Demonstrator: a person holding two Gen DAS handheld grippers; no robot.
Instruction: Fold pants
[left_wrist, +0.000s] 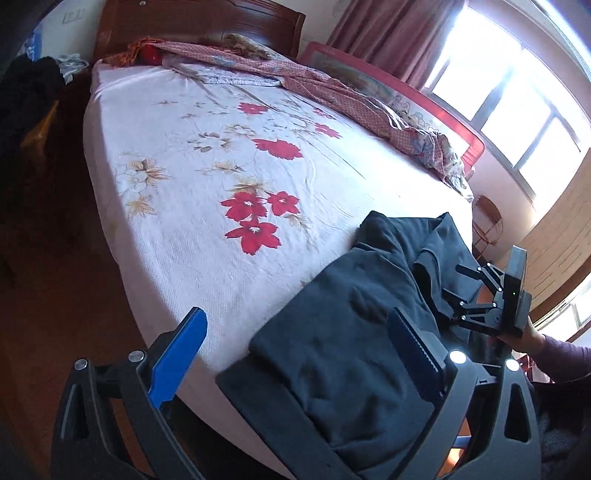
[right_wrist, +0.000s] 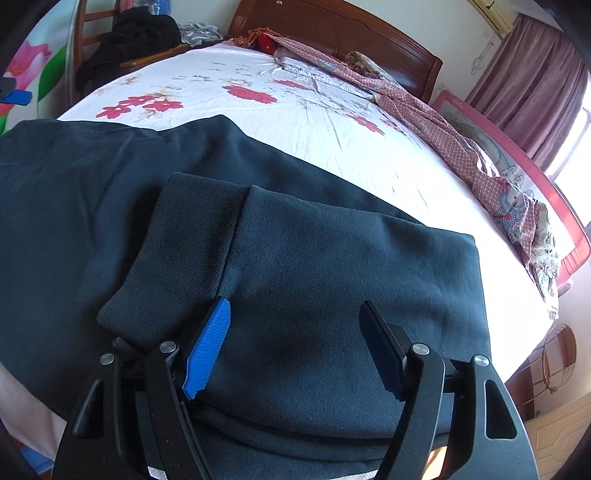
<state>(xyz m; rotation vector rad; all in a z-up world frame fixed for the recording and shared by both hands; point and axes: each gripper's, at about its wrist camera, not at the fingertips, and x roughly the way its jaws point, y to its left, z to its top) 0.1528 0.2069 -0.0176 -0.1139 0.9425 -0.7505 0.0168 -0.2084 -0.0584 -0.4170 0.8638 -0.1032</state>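
Note:
Dark navy pants (left_wrist: 343, 332) lie folded over on the near edge of a bed (left_wrist: 207, 155) with a white sheet and red flowers. My left gripper (left_wrist: 295, 339) is open, its fingers spread over the near left part of the pants. The right gripper (left_wrist: 476, 291) shows in the left wrist view at the pants' right side, held by a hand. In the right wrist view the pants (right_wrist: 314, 258) fill the foreground, with a ribbed cuff (right_wrist: 184, 240) folded on top. My right gripper (right_wrist: 295, 325) is open, with the cloth between its blue and black fingers.
A rumpled pink checked blanket (left_wrist: 351, 92) runs along the far side of the bed beside a red bed rail (left_wrist: 458, 122). A wooden headboard (right_wrist: 351, 29) is at the back. A chair with dark clothes (right_wrist: 129, 40) stands left. A wire basket (right_wrist: 557, 354) hangs right.

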